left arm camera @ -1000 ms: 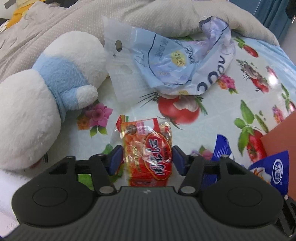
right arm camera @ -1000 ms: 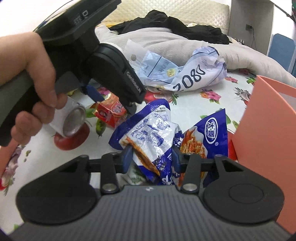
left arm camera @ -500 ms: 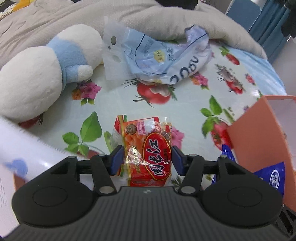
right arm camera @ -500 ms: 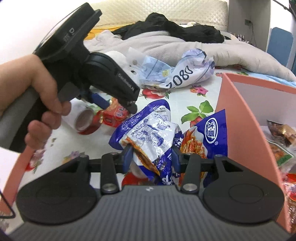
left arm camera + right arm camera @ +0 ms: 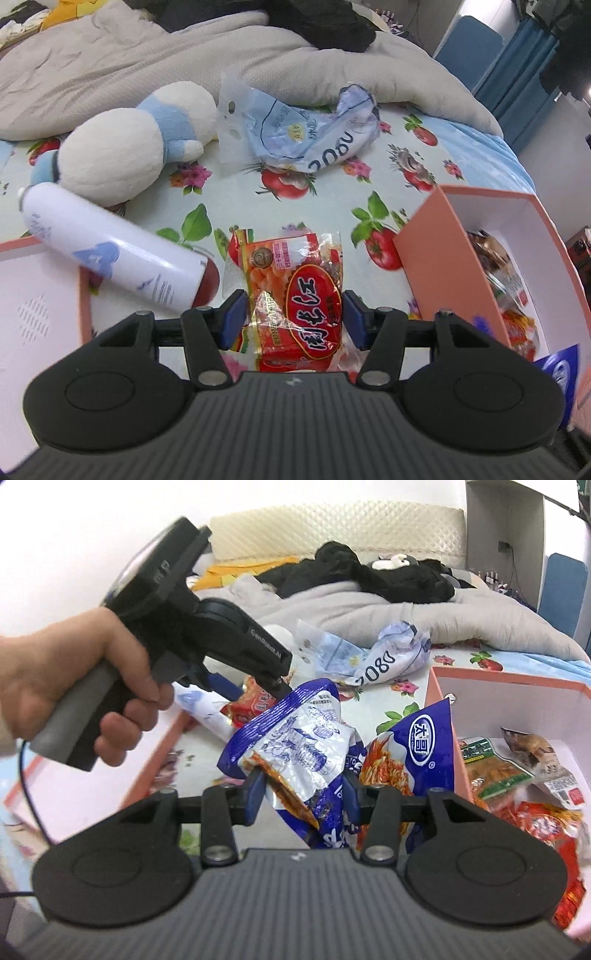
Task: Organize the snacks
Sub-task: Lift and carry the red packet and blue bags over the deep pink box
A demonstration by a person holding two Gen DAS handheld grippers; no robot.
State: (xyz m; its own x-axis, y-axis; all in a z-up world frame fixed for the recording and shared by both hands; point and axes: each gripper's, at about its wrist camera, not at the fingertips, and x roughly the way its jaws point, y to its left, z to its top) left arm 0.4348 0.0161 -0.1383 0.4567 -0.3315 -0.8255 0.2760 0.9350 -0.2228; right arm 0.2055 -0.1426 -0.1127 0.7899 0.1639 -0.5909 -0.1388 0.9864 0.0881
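Note:
My left gripper is shut on a red snack packet and holds it above the flowered bedsheet. The packet also shows in the right wrist view, under the left gripper's body. My right gripper is shut on a blue and white snack bag; a second blue bag hangs beside it. A pink box with a white inside stands to the right and holds several snack packets.
A white spray can lies at the left beside a pink box lid. A white and blue plush toy and a crumpled light-blue plastic bag lie farther back. A grey duvet covers the back of the bed.
Both grippers have lifted and pulled back with their packets. The pink box has come into fuller view at the right, and the spray can and box lid now show at the left.

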